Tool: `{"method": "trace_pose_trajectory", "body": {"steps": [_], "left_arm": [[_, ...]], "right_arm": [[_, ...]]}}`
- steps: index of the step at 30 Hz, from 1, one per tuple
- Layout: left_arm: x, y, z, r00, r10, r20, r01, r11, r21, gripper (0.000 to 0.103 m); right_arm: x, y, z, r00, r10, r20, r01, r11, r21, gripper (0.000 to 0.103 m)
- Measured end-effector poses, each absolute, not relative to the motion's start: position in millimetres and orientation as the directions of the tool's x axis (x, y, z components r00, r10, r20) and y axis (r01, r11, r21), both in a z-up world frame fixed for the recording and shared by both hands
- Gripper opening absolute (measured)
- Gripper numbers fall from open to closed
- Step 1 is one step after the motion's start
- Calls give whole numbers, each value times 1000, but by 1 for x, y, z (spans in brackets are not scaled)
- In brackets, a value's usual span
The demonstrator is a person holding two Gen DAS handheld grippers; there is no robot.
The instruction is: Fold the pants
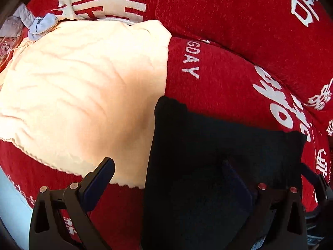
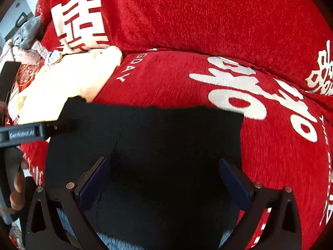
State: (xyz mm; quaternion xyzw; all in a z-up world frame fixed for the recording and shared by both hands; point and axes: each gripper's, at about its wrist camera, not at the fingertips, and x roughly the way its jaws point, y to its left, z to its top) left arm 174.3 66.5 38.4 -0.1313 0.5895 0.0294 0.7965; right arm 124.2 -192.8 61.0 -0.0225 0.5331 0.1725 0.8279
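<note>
A: Where are the pants?
B: One pair of black pants (image 2: 166, 145) lies folded flat on the red sofa cover (image 2: 187, 79), one corner over a cream blanket (image 1: 83, 87).
A: Any writing?
B: "GDAY" in white on the cover; "GenRobot.AI" on the left gripper (image 2: 27, 134).
A: The tongs?
B: Left gripper (image 1: 168, 179) and right gripper (image 2: 164, 177) both gape wide over the pants, holding nothing.

Black pants (image 2: 158, 145), folded into a flat, roughly rectangular stack with a straight far edge and squared corners. Lying on the red seat cushion, left far corner overlapping a cream cloth. Plain dark fabric, faint diagonal crease on the near left part; near end hidden below the frame.
</note>
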Motion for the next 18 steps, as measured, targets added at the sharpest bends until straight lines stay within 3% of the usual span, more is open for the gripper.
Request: {"method": "trace_pose_trajectory", "body": {"steps": [18], "left_arm": [[107, 72, 38, 357, -133, -925, -161, 966, -201, 103]], "right_arm": [[34, -194, 59, 461, 182, -869, -330, 944, 22, 103]]}}
